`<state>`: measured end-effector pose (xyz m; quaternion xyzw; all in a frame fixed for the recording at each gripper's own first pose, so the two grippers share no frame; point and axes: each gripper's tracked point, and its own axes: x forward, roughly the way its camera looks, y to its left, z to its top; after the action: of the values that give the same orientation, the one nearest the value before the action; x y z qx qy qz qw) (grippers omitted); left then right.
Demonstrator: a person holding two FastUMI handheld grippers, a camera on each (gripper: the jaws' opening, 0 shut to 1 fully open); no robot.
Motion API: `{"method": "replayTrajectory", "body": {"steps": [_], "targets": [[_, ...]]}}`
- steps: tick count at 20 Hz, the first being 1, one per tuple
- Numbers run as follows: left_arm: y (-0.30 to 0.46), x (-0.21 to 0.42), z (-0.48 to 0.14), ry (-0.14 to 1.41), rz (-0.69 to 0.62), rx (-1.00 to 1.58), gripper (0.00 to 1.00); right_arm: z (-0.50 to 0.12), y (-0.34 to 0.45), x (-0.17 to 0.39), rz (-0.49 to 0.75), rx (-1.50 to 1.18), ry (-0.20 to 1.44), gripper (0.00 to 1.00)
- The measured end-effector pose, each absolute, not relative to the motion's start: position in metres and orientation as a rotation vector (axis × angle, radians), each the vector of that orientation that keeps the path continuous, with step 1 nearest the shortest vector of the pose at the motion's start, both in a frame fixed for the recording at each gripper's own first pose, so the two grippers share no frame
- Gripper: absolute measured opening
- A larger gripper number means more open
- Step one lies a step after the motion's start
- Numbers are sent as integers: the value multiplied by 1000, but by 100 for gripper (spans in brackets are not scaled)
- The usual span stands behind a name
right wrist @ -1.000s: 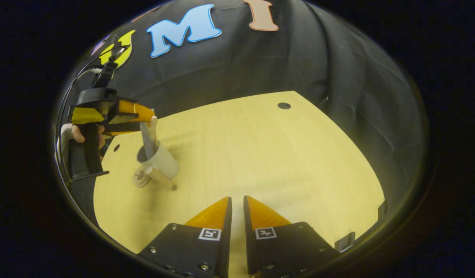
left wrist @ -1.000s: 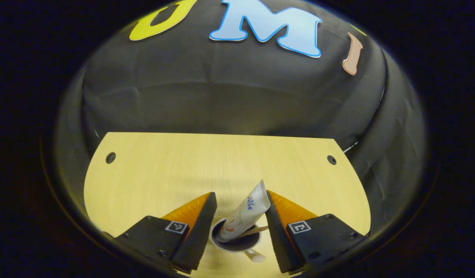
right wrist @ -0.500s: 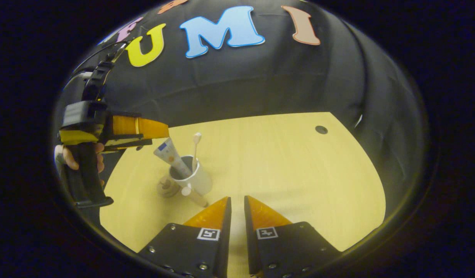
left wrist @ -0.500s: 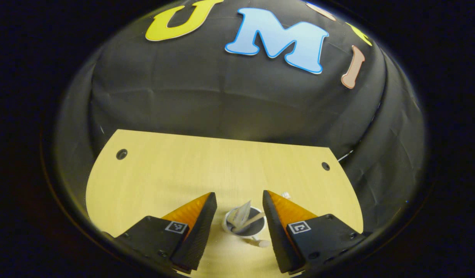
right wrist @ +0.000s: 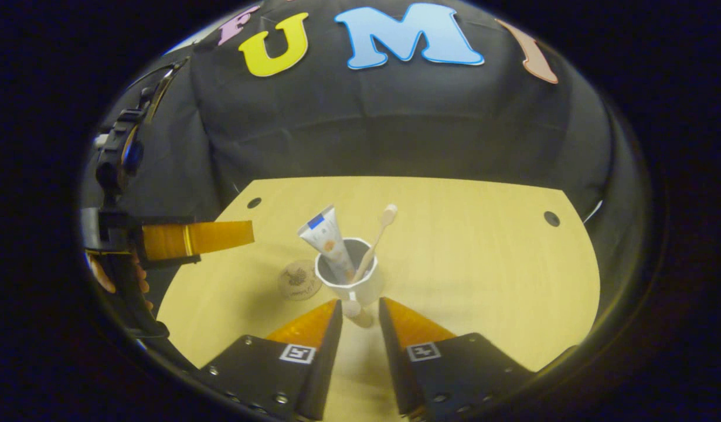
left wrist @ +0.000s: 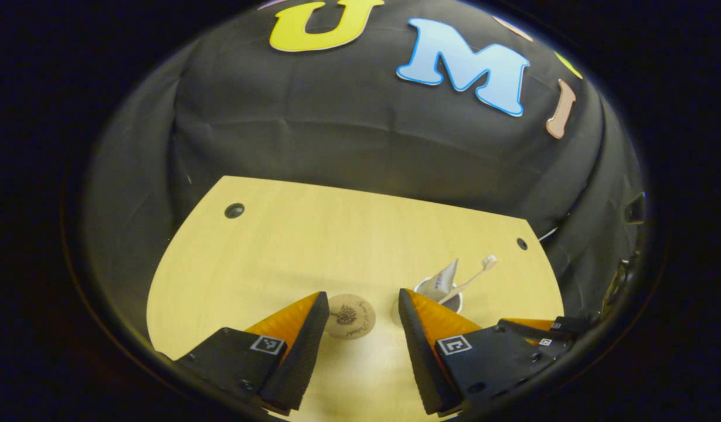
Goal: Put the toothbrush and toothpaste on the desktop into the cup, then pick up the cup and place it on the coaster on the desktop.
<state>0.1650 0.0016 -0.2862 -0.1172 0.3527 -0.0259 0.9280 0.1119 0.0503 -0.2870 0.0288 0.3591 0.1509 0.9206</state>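
Observation:
A white cup (right wrist: 360, 285) stands upright on the wooden table (right wrist: 483, 264), holding a toothpaste tube (right wrist: 325, 237) and a toothbrush (right wrist: 379, 234) that lean apart. Its handle (right wrist: 359, 312) lies between the fingertips of my right gripper (right wrist: 360, 303), which is open around it. A round wooden coaster (right wrist: 299, 281) lies just left of the cup. My left gripper (left wrist: 362, 295) is open and holds nothing; the coaster (left wrist: 350, 316) shows on the table (left wrist: 278, 246) beyond its gap. The cup (left wrist: 448, 291) is partly hidden behind its right finger.
The left gripper (right wrist: 190, 237) hovers above the table's left edge, held by a hand (right wrist: 102, 275). The right gripper (left wrist: 539, 331) shows at the lower right of the left gripper view. Small dark holes (right wrist: 551, 218) mark the table's far corners. Black cloth walls surround the table.
The left gripper let go of the toothpaste, which dropped into the cup, then drew away to the left. The right gripper closed in on the cup and its fingers spread around the handle.

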Motion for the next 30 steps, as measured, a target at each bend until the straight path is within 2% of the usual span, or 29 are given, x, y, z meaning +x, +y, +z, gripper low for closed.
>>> {"method": "replayTrajectory", "body": {"steps": [1,2,10,18,19,24,26,28,29,30], "targets": [[10,158,-289,730,-40,-242,79,-293,53,115,311,43,750,54],[19,152,-292,738,-23,-245,79,-298,54,117,313,27,762,57],[58,105,-319,784,53,-294,80,-337,63,129,364,-91,931,57],[82,61,-346,838,127,-368,80,-367,80,136,399,-197,1027,57],[86,56,-351,845,136,-373,80,-369,81,136,400,-213,1034,50],[100,38,-362,868,167,-392,79,-383,79,139,381,-244,1060,48],[100,33,-367,881,172,-391,79,-384,77,142,361,-225,1062,27],[99,30,-372,890,174,-397,79,-383,78,141,352,-211,1063,27],[98,28,-374,896,174,-401,80,-384,79,142,351,-215,1057,23],[97,28,-376,900,173,-404,79,-384,79,141,351,-220,1054,27]]}}
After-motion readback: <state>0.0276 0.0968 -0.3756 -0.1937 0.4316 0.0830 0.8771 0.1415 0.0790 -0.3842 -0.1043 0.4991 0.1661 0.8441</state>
